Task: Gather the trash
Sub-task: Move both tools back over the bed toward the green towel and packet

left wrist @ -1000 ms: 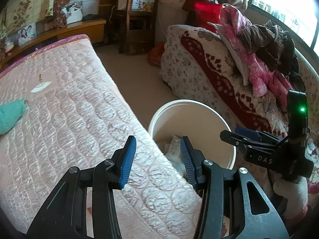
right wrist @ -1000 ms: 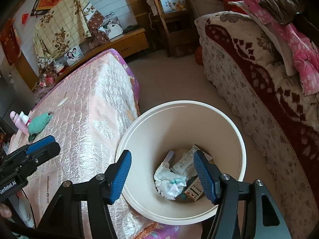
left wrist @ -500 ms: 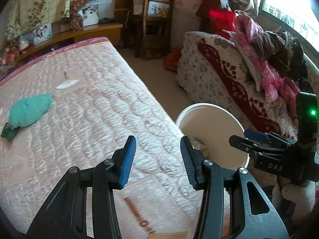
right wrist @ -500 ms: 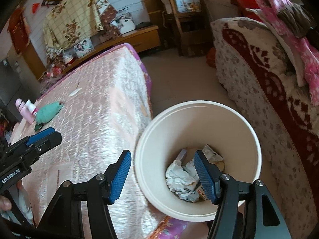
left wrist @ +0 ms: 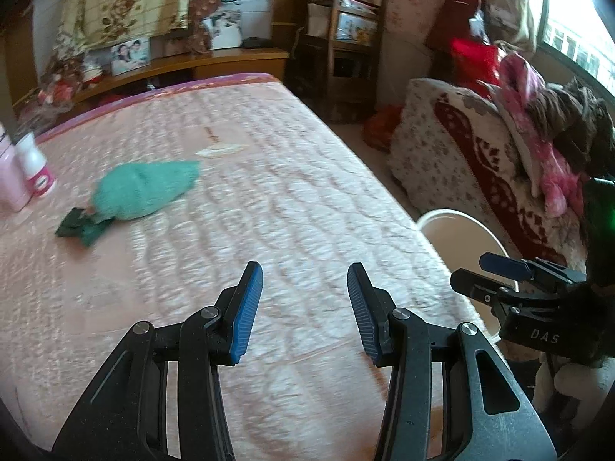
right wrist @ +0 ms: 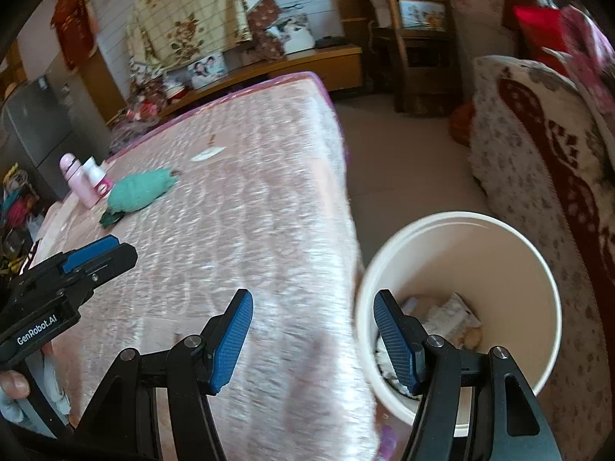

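Both wrist views look down across the bed [left wrist: 269,199], side by side.

Quilted, satiny pink mattress cloth [left wrist: 292,199], fuzzy knitted green bundle [left wrist: 142,188], smooth matt cream plastic bin [right wrist: 538,292].

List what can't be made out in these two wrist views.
- Bin contents: right wrist view, partly hidden by the right gripper finger and the bin wall; pieces too blurred to name.
- Bin, left wrist view: inside hidden by the bed edge and the right gripper.
- White scrap on the bed: too small and blurred to identify.
- Pink bottles: cut by the left edge of the left wrist view; labels unreadable.
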Available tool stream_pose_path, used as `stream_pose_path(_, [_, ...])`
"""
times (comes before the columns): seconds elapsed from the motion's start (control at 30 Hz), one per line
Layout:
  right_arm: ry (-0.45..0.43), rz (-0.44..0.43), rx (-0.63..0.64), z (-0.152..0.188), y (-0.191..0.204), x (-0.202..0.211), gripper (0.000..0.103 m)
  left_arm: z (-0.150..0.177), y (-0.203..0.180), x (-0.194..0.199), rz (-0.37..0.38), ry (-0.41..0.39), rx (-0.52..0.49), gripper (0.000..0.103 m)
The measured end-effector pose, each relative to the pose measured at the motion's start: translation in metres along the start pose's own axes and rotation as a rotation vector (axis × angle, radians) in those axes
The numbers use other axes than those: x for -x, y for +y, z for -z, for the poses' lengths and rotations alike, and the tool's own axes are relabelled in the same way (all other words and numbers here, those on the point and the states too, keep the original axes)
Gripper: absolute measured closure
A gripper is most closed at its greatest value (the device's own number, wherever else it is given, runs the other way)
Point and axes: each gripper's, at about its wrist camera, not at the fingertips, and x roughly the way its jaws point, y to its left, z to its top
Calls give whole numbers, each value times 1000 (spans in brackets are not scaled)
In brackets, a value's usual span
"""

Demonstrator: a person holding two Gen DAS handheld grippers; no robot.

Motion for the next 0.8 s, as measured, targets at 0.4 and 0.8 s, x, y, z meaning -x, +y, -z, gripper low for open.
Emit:
stream_pose_path(0.4, [34, -55, 88, -8, 61, -25, 37, 14, 75, 17, -66, 6, 79, 59])
stream_pose_path(0.8, [93, -119, 164, -17, 116, -64, 35, 13, 182, 20, -208, 29, 196, 59])
